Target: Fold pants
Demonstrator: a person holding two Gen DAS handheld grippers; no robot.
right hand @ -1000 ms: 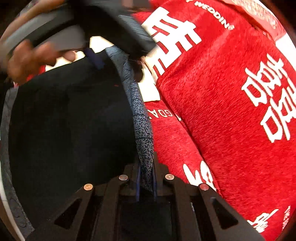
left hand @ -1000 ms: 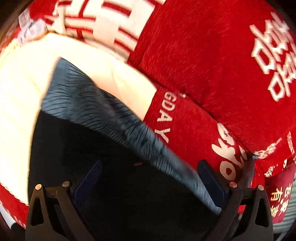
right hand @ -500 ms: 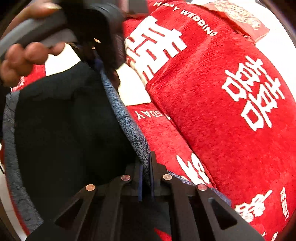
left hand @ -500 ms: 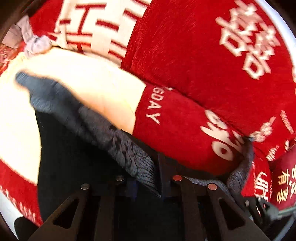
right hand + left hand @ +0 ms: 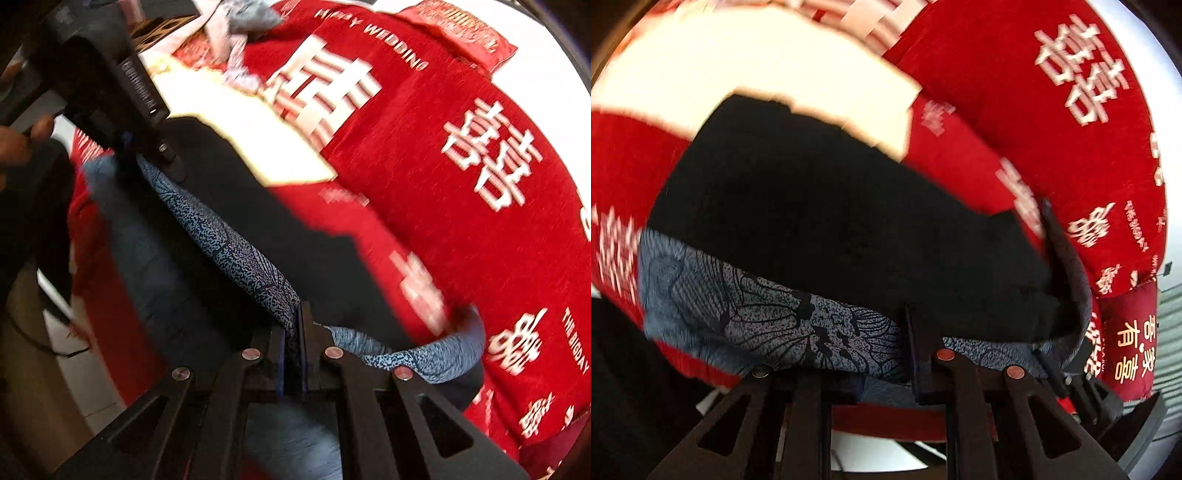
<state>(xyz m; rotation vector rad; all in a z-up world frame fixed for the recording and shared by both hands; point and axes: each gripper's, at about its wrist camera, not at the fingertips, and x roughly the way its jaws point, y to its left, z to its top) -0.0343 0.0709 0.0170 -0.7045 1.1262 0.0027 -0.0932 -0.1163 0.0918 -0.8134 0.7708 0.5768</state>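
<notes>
Two grippers, one waistband: fold in transit.

I keep the black pants spread over the red bedspread, open bed beyond. Left gripper and right gripper are each clamped on the patterned waistband; hold it taut, edges level.

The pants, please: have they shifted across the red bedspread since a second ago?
Yes. The pants have been dragged toward the camera, now covering less of the cream patch on the red bedspread.
</notes>
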